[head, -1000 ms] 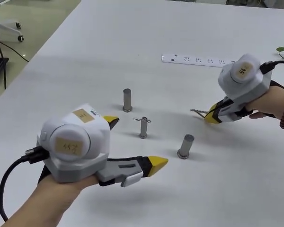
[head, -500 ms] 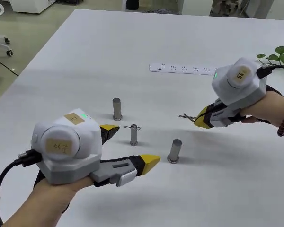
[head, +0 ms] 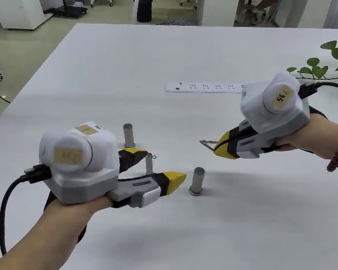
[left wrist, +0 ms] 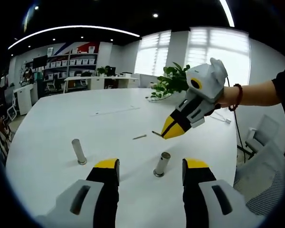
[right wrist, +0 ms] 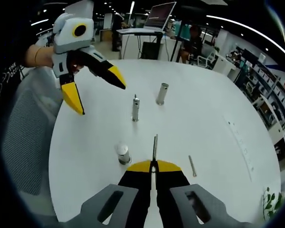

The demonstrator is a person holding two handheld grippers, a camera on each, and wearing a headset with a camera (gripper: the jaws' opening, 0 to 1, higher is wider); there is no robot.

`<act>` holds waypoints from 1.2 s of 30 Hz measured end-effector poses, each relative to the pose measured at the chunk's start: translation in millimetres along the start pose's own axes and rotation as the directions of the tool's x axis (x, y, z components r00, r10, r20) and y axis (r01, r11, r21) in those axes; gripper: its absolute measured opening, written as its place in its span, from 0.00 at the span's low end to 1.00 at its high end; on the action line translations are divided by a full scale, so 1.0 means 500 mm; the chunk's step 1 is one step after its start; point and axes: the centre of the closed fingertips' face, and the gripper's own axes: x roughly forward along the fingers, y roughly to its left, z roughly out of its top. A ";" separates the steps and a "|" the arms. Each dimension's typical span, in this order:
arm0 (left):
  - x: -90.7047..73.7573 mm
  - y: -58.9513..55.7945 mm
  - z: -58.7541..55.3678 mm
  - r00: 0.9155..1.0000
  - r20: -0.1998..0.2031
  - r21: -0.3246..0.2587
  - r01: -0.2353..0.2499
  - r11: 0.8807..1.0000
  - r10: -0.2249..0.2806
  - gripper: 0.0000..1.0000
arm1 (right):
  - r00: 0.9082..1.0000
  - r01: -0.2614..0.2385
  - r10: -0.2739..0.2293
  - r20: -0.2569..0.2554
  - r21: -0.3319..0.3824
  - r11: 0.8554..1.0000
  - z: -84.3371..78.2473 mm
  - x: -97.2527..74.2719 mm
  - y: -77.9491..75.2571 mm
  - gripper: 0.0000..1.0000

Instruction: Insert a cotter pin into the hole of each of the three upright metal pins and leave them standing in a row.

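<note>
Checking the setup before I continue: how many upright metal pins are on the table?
3, in a diagonal row: back pin, middle pin, front pin. None looks hidden.

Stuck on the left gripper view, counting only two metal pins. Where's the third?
Observer: Head view: the third metal pin stands between the open fingers of the left gripper.
Operator: Already pinned?
Observer: Seems so; an inserted cotter pin crosses its top.
Operator: Right gripper is tiny here. Holding anything?
Observer: Right gripper view: its fingers are shut on a second cotter pin.
</note>
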 end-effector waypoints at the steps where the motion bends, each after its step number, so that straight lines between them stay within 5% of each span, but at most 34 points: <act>1: 0.000 0.000 0.000 1.000 0.000 -0.005 0.001 1.000 -0.001 0.50 | 1.000 -0.003 0.003 0.003 -0.005 1.000 0.003 0.000 0.003 0.00; 7: 0.003 -0.005 -0.006 0.999 -0.030 -0.085 0.015 0.996 -0.018 0.43 | 0.999 -0.028 0.029 0.031 -0.055 0.998 0.031 0.004 0.019 0.00; 14: 0.001 -0.005 -0.015 0.998 -0.048 -0.206 0.030 0.978 -0.041 0.35 | 0.996 -0.059 0.065 0.057 -0.113 0.992 0.063 0.000 0.062 0.00; 19: 0.000 -0.022 -0.012 0.995 -0.043 -0.294 0.075 0.953 -0.092 0.29 | 0.994 -0.079 0.091 0.060 -0.177 0.981 0.072 0.000 0.077 0.00; 25: 0.000 -0.040 -0.006 0.992 -0.029 -0.313 0.110 0.943 -0.126 0.20 | 0.992 -0.097 0.114 0.049 -0.262 0.960 0.078 -0.003 0.105 0.00; 36: 0.002 -0.064 -0.003 0.986 -0.022 -0.324 0.151 0.934 -0.167 0.09 | 0.989 -0.113 0.138 0.057 -0.312 0.943 0.089 -0.006 0.128 0.00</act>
